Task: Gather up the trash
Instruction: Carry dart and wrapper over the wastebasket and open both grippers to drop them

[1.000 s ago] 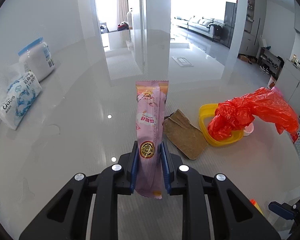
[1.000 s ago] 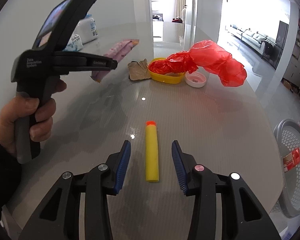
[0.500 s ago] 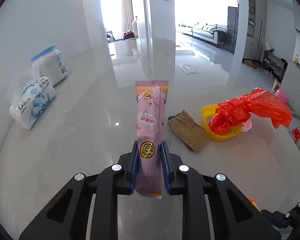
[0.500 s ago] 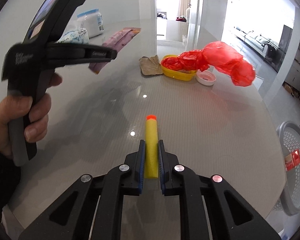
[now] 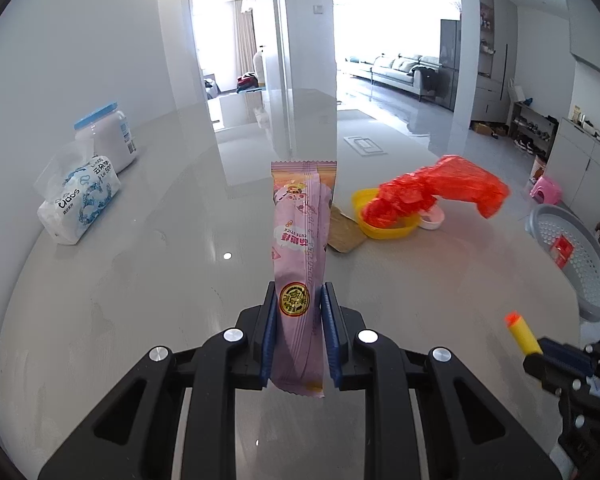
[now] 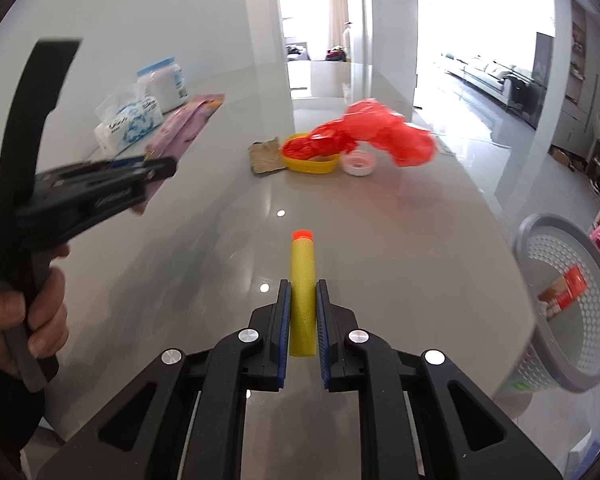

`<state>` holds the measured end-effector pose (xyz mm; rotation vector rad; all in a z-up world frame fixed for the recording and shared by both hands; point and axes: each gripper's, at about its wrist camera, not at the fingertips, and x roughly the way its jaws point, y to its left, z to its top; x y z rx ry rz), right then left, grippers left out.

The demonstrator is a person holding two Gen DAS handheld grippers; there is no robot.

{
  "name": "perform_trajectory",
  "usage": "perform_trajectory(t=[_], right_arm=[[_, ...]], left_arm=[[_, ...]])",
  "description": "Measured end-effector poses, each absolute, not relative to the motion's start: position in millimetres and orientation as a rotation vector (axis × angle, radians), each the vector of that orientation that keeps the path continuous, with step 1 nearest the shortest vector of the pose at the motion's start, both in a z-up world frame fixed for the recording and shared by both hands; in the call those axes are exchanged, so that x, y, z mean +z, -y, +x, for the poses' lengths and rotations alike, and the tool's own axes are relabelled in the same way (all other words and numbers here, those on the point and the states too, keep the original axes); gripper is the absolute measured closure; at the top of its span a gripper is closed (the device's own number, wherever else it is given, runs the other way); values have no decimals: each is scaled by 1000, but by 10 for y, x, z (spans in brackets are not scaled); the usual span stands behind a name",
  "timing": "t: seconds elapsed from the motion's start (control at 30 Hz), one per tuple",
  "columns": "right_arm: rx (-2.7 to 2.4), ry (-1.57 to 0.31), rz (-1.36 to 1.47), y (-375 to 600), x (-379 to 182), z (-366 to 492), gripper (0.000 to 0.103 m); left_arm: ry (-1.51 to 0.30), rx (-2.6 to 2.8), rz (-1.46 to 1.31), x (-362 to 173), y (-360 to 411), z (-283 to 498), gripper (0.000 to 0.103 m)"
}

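The right gripper clamps a yellow foam dart with an orange tip, long axis pointing away. The left gripper grips a pink snack wrapper upright. The grey perforated plastic basket sits right, beyond the table edge, nearer the right hand.

Home, open-plan living area: glossy grey table near; sofa and tall cabinet far right; shoe rack right; curtained doorway far; tissue pack and jar left.
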<state>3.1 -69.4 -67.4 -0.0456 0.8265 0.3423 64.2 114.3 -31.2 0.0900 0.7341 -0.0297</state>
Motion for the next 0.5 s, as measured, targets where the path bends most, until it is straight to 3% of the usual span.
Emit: perform_trajectory(t=[0.5], right_arm=[[152, -746, 90, 1947, -520, -278, 91]], left_arm=[[-722, -209, 152, -167, -2, 429, 82]])
